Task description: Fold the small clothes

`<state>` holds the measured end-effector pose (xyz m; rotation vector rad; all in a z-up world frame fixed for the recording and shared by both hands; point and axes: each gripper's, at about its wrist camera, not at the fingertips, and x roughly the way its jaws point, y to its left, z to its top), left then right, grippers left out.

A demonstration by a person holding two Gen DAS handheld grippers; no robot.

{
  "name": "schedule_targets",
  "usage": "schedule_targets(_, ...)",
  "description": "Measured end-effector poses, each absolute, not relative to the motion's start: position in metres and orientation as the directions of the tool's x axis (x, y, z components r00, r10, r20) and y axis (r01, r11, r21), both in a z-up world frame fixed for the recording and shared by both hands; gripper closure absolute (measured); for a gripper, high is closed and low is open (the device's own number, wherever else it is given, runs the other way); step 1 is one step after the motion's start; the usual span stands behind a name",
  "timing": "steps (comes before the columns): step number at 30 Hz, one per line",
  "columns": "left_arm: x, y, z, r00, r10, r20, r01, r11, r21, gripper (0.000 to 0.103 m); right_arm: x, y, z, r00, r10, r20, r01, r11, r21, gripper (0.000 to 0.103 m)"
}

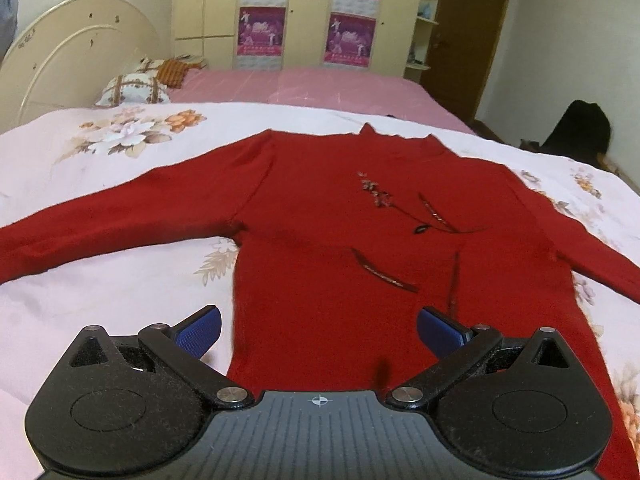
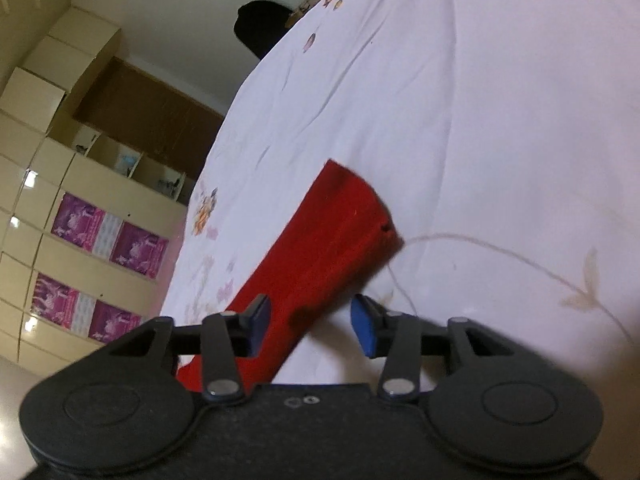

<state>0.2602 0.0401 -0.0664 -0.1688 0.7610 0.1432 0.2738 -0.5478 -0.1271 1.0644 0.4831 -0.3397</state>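
A red sweater (image 1: 360, 220) is laid flat, front up, on a floral bedspread (image 1: 120, 280), with both sleeves spread outward toward the left and right edges of the left wrist view. Its collar is directed toward the upper centre of the frame, and a beaded decoration (image 1: 384, 200) is seen on the chest. The left gripper (image 1: 319, 330) is positioned above the lower body of the sweater at the bottom centre of the frame; its blue fingers (image 1: 200, 330) are spread wide apart and nothing is held between them.

In the right wrist view, the sleeve (image 2: 320, 256) is seen running diagonally from the lower left to the centre of the frame, its cuff ending at mid-frame on the bedspread. The right gripper (image 2: 311, 326) is positioned over this sleeve with its fingers parted; the cloth lies between them, but no contact can be confirmed. A pink sheet (image 1: 300, 84) and a wardrobe (image 1: 304, 12) occupy the upper part of the left wrist view.
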Motion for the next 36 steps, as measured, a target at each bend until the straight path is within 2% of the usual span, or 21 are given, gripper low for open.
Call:
schedule_targets(2,0.266,0.042,-0.07,0.708,0.072,-0.702,-0.197,0.975,-0.099,0.0,0.28,-0.548,-0.128,0.839,-0.054,-0.542,0.504,0.455,0.734,0.076)
schedule_targets(4,0.27,0.043,-0.072,0.707,0.074,-0.704,-0.196,0.976,-0.094,0.0,0.283,-0.548,-0.128,0.821,-0.074,-0.566,0.528,0.475,0.704,0.097)
schedule_targets(5,0.272,0.045,-0.072,0.709,0.077,-0.701,-0.196,0.976,-0.09,0.0,0.285,-0.548,-0.128,0.812,-0.083,-0.578,0.54,0.486,0.687,0.099)
schedule_targets(7,0.275,0.05,-0.072,0.708,0.077,-0.702,-0.196,0.976,-0.091,0.0,0.29,-0.548,-0.123,0.804,-0.093,-0.587,0.54,0.525,0.657,0.097)
schedule_targets(11,0.278,0.068,-0.071,0.705,0.086,-0.704,-0.22,0.97,-0.102,0.0,0.307,-0.524,-0.091,0.794,-0.166,-0.585,0.516,0.694,0.503,0.097)
schedule_targets(14,0.278,0.084,-0.071,0.692,0.115,-0.713,-0.268,0.958,-0.106,0.0,0.331,-0.479,-0.06,0.828,-0.142,-0.543,0.401,0.826,0.395,0.097)
schedule_targets(20,0.269,0.119,-0.068,0.672,0.175,-0.72,-0.355,0.929,-0.107,0.0,0.38,-0.322,-0.027,0.854,0.123,-0.505,0.008,0.968,0.25,0.097)
schedule_targets(25,0.253,0.151,-0.067,0.67,0.184,-0.719,-0.398,0.907,-0.139,0.0,0.402,-0.182,-0.042,0.74,0.366,-0.564,-0.3,0.93,0.21,0.097)
schedule_targets(29,0.247,0.17,-0.067,0.658,0.22,-0.72,-0.448,0.883,-0.14,0.0,0.401,-0.093,-0.076,0.61,0.471,-0.637,-0.477,0.86,0.179,0.097)
schedule_targets(30,0.247,0.175,-0.068,0.656,0.224,-0.721,-0.46,0.876,-0.146,0.0,0.402,-0.082,-0.084,0.579,0.472,-0.665,-0.5,0.85,0.169,0.094)
schedule_targets(31,0.248,0.176,-0.068,0.655,0.222,-0.722,-0.465,0.872,-0.154,0.0,0.4,-0.071,-0.087,0.584,0.461,-0.668,-0.511,0.848,0.14,0.084)
schedule_targets(33,0.253,0.178,-0.07,0.661,0.204,-0.722,-0.466,0.866,-0.182,0.0,0.387,-0.061,-0.083,0.608,0.475,-0.636,-0.536,0.837,0.113,0.071)
schedule_targets(36,0.269,0.165,-0.066,0.714,0.136,-0.686,-0.405,0.881,-0.247,0.0,0.371,-0.077,-0.066,0.662,0.484,-0.572,-0.509,0.851,0.131,0.071)
